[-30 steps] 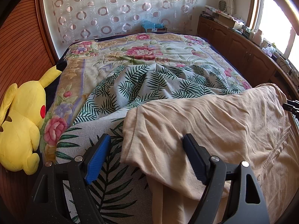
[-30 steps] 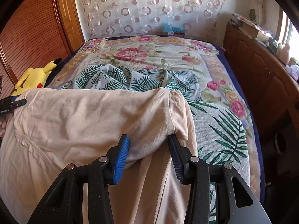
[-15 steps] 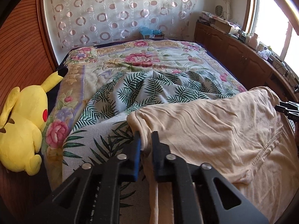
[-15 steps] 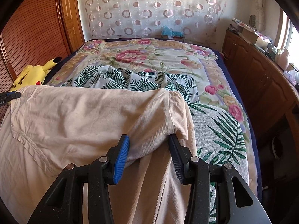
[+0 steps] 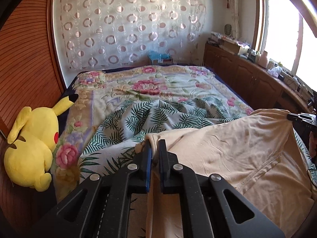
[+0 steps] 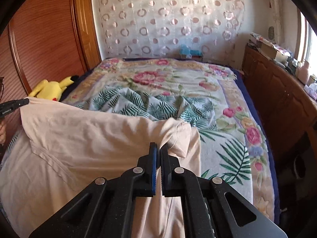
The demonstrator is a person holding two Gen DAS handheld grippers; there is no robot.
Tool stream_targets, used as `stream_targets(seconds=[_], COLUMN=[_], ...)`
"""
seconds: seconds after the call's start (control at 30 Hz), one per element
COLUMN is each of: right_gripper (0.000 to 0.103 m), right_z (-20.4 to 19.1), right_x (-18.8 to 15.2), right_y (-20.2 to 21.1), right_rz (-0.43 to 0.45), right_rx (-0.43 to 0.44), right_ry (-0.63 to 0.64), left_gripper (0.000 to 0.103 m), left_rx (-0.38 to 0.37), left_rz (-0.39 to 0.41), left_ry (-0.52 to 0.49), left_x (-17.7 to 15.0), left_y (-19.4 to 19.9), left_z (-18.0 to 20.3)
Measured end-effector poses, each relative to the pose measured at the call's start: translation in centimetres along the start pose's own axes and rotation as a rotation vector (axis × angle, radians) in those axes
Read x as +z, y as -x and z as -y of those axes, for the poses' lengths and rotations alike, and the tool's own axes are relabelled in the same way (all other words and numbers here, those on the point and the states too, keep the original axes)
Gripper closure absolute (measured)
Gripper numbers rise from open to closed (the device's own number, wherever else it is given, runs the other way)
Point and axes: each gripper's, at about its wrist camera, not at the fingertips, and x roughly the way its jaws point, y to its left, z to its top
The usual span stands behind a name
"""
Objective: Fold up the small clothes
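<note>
Bed point(image 5: 168, 83): fills both views, floral cover, a rumpled leaf-print sheet point(image 5: 158, 117) across the middle.

Garment point(image 5: 227, 154): beige, lies at the near edge of the bed, stretched left to right between the two grippers. Its top edge is lifted off the sheet; the body sags toward the near side. A diagonal seam shows in both views. Type of garment not clear.

Plush point(image 5: 31, 144): yellow, at the left edge of the bed against the wood panel, well apart from the garment.

Left gripper point(image 5: 155, 150): jaws pressed together, pinching the garment's left corner; a small tuft of cloth pokes past the tips.
Right gripper point(image 6: 158, 152): jaws pressed together on a bunch of cloth at the garment's right corner, with a loose flap just to the right.

Progress (judgement): both corners gripped, cloth tensioned. No clean fold line visible, so folding proper is likely all ahead: bring the held edge over, flatten, repeat.

Hidden or unclear: near hem drops below both frames behind the gripper bodies. Whether a layer is already doubled underneath cannot be told. Each opposite gripper appears only as a dark tip at the frame edge.
</note>
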Motion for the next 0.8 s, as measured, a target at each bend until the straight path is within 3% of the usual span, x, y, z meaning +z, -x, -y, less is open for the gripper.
stream_targets(seconds=[0.17,0.37,0.5,0.8], right_gripper=[0.100,0.103,0.103,0.103], right_z=[-0.2,0.1,-0.8,-1.5], right_x=[-0.6,-0.3,-0.2,-1.4], right_y=[2.1,1.4,2.1,5.7], right_rz=[0.044,0.048,0.059,0.132], right_rx=[-0.007,-0.048,-0.011,-0.014], right_ry=[-0.001,-0.041,-0.037,-0.003], left_gripper=[0.096,0.096,0.096,0.096], left_rx=[0.007,0.001,-0.010,-0.008], left_rz=[0.034,0.049,0.067,0.117], left_ry=[-0.003,-0.006,-0.010,-0.006], left_x=[-0.1,-0.3,-0.6,-0.9], left_y=[2.1,3.5,5.0,8.2], left_z=[0.6,1.1,1.7,1.7])
